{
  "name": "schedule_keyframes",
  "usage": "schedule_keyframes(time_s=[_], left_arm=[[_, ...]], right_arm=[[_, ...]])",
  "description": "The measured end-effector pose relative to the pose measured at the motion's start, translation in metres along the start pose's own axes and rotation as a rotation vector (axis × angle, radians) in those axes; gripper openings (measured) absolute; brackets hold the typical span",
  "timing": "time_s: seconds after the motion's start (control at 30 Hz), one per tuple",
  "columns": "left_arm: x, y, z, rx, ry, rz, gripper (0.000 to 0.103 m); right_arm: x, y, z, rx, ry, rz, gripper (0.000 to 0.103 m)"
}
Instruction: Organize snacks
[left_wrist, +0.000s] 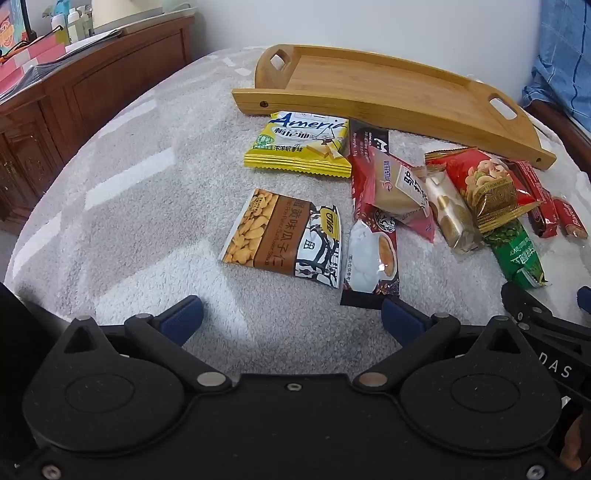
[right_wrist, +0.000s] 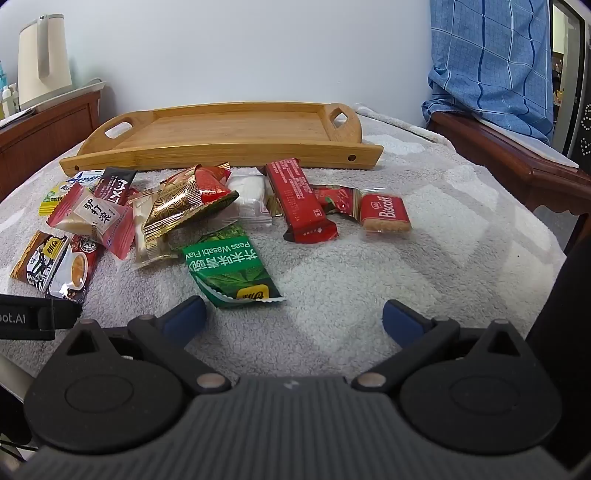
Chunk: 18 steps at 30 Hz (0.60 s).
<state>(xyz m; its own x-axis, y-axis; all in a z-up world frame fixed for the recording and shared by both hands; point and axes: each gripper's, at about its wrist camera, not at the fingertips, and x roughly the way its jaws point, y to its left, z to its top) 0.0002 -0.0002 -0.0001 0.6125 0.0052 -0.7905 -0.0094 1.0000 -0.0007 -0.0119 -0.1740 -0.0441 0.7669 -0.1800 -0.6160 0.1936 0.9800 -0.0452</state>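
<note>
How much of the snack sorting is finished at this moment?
Nothing looks done: the wooden tray holds no snacks. Nothing is in hand: the left gripper and right gripper are both open. Left to do: every packet, from the green wasabi peas to the Biscoff biscuit, lies on the grey blanket.

Left tool (left_wrist: 291, 315) at bottom, jaws wide apart, nothing between them, over grey fleece-covered surface (left_wrist: 147, 206). Empty bamboo tray (left_wrist: 369, 85) at far edge. Yellow wafer packet (left_wrist: 299, 146) just before tray; sunflower-seed packet (left_wrist: 284, 238) nearer, beside coffee sachet (left_wrist: 371, 264). Heap of wrapped snacks to right: red-and-gold nut packet (left_wrist: 484, 184), green pea packet (left_wrist: 519, 254), red bar (left_wrist: 535, 199). Wooden cabinet (left_wrist: 74, 110) at left
</note>
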Motion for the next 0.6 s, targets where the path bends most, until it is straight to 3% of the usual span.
schedule_keyframes(time_s=[0.6], left_arm=[[-0.0015, 0.0019, 0.0034, -0.002, 0.008, -0.002, 0.103]], right_arm=[[-0.0002, 0.0, 0.0, 0.0, 0.001, 0.0, 0.103]])
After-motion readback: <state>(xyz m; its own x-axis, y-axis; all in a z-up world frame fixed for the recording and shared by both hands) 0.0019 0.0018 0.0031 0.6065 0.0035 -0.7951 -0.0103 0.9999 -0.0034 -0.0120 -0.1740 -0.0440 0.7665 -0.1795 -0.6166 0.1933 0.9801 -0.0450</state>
